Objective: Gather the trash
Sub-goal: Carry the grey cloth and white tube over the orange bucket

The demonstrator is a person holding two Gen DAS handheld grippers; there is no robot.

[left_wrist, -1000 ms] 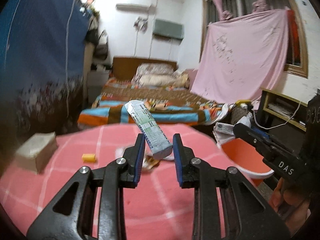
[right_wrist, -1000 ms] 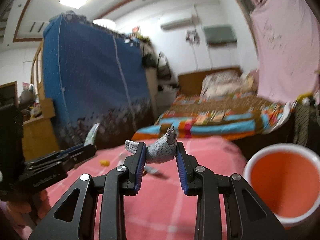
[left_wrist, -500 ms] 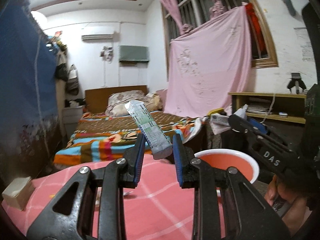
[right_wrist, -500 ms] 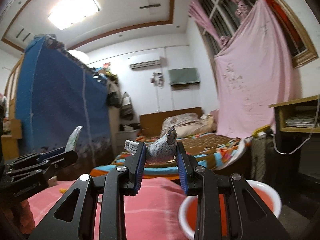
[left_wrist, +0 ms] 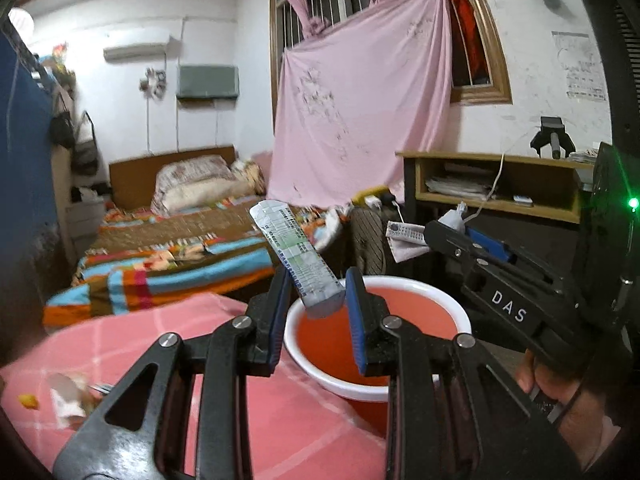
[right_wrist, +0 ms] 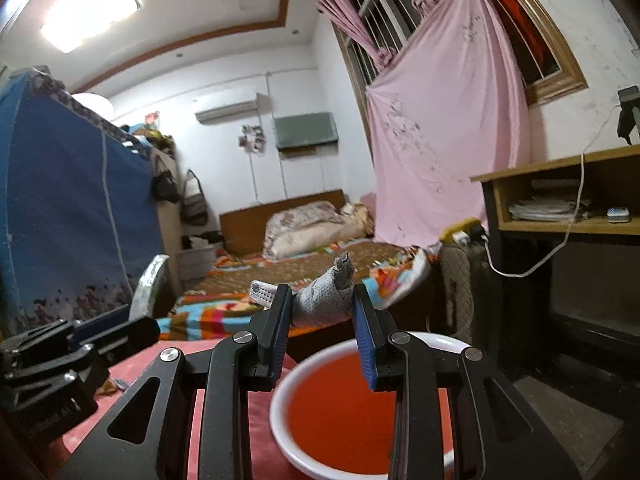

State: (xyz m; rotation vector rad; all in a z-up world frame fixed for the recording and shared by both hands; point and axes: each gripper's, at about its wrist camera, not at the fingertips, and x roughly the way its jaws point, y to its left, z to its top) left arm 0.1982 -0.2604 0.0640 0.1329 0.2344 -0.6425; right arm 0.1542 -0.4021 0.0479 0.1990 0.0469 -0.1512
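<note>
My left gripper (left_wrist: 317,302) is shut on a flattened white-and-green tube (left_wrist: 298,257) that sticks up and to the left, held above the near rim of a red basin with a white rim (left_wrist: 448,308). My right gripper (right_wrist: 322,312) is shut on a crumpled grey dotted wrapper (right_wrist: 324,300), held above the same basin (right_wrist: 280,420). In the left wrist view the right gripper (left_wrist: 416,236) shows at the right with the wrapper (left_wrist: 404,238) over the basin's far side. In the right wrist view the left gripper's tube tip (right_wrist: 146,284) shows at the left.
The basin sits at the right edge of a table under a pink checked cloth (left_wrist: 304,432). Scraps of wrapper (left_wrist: 68,400) and a small yellow piece (left_wrist: 28,401) lie at its left. Behind are a bed (left_wrist: 180,248), a wooden desk (left_wrist: 500,184) and a blue wardrobe (right_wrist: 60,220).
Both grippers have swung right from over the table to above the red basin, each still holding its piece of trash. The basin is now close under the fingertips.
</note>
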